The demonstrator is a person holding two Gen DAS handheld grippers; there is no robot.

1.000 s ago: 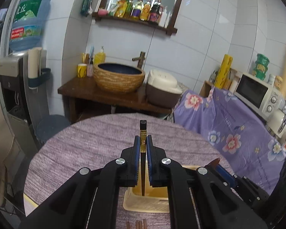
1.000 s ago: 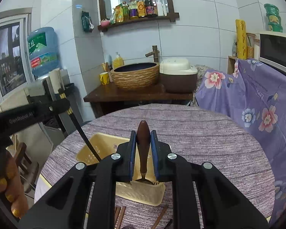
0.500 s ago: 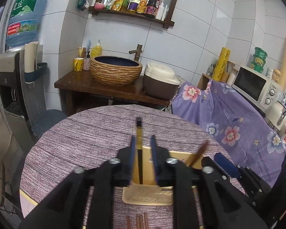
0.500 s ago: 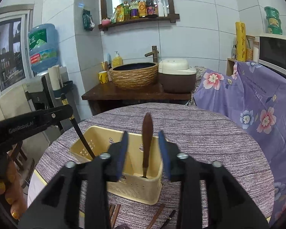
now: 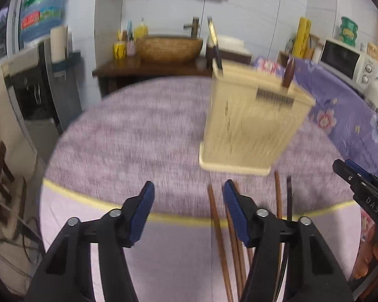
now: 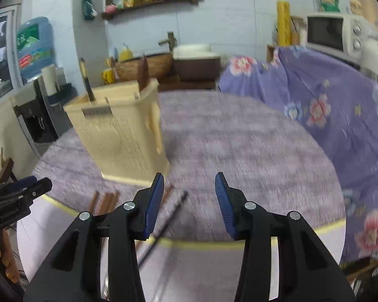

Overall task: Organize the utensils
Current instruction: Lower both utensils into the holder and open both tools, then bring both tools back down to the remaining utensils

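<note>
A cream plastic utensil holder [image 5: 252,123] [image 6: 118,130] stands on the round purple table. A black chopstick with a gold band [image 5: 214,42] [image 6: 87,83] and a brown wooden handle [image 5: 288,71] [image 6: 143,73] stand in it. Several brown chopsticks [image 5: 219,234] [image 6: 104,201] and a black one [image 6: 163,226] lie on the table in front of it. My left gripper [image 5: 189,206] is open and empty, low over the table's near edge. My right gripper [image 6: 189,198] is open and empty, just right of the holder. Both views are blurred.
The table [image 5: 128,136] has a yellow-trimmed edge [image 6: 204,241]. A cloth-covered counter [image 6: 327,100] with a microwave [image 6: 332,31] stands on the right. A wooden stand with a woven basin [image 5: 168,46] is behind. A water dispenser [image 5: 37,58] stands at the left.
Both grippers opened and let go of their utensils, which now stand in the holder. Both grippers then dropped down and pulled back toward the table's near edge.
</note>
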